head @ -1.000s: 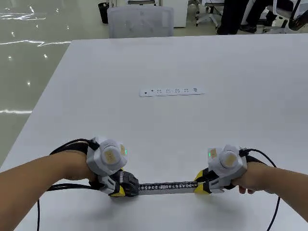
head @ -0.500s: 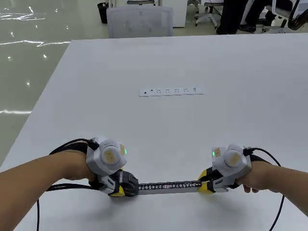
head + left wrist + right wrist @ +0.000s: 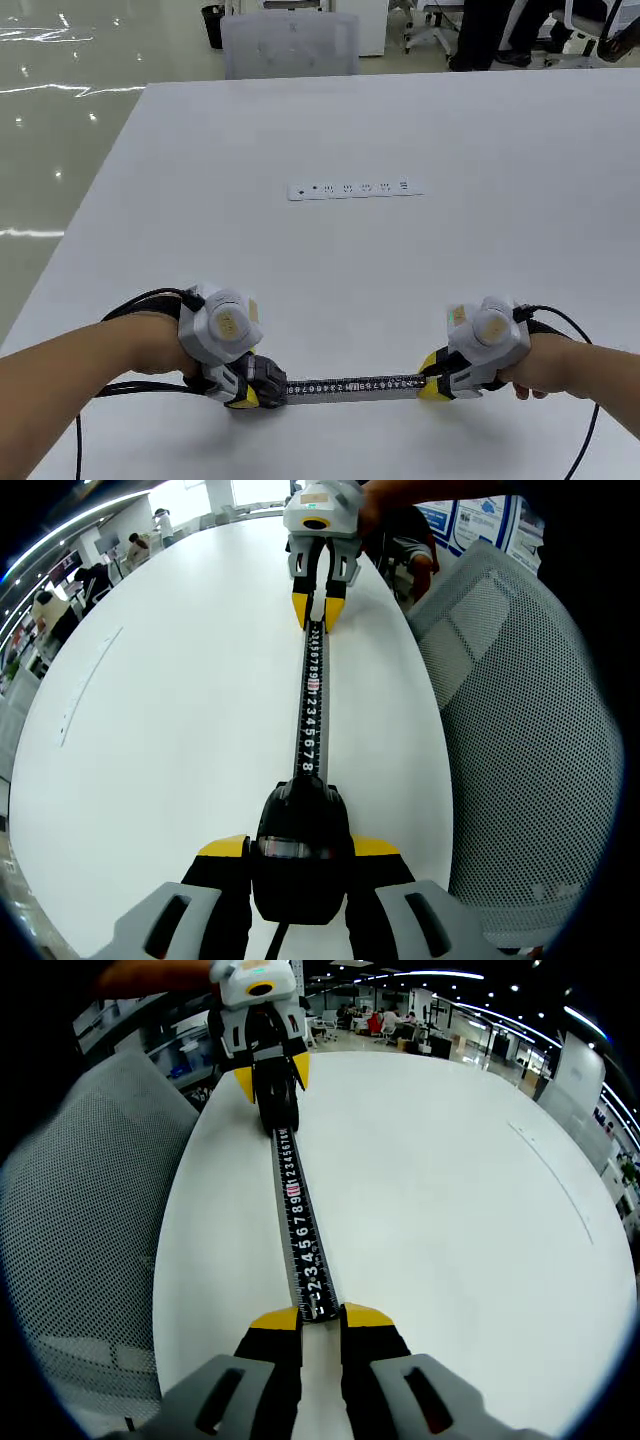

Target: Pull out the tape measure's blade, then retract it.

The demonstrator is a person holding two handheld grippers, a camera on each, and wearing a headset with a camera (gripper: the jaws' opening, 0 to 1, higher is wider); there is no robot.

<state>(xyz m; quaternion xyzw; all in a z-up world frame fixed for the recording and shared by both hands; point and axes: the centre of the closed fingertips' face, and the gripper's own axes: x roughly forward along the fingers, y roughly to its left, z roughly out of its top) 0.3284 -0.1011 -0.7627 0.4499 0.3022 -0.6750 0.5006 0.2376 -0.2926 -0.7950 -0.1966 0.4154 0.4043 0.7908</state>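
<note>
The left gripper (image 3: pixel 247 388) is squeezing the black tape measure case (image 3: pixel 266 380) between its jaws, down near the front edge of the white table (image 3: pixel 350 270). The right gripper (image 3: pixel 433 386) is pinching the end of the blade (image 3: pixel 352 385). The blade is stretching straight across between the two grippers.

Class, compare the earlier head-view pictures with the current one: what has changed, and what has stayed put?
The right tongs, shut on the end of the blade, moved further right, drawing more blade out. The left tongs stayed clamped on the tape measure case, in place on the table.
</note>
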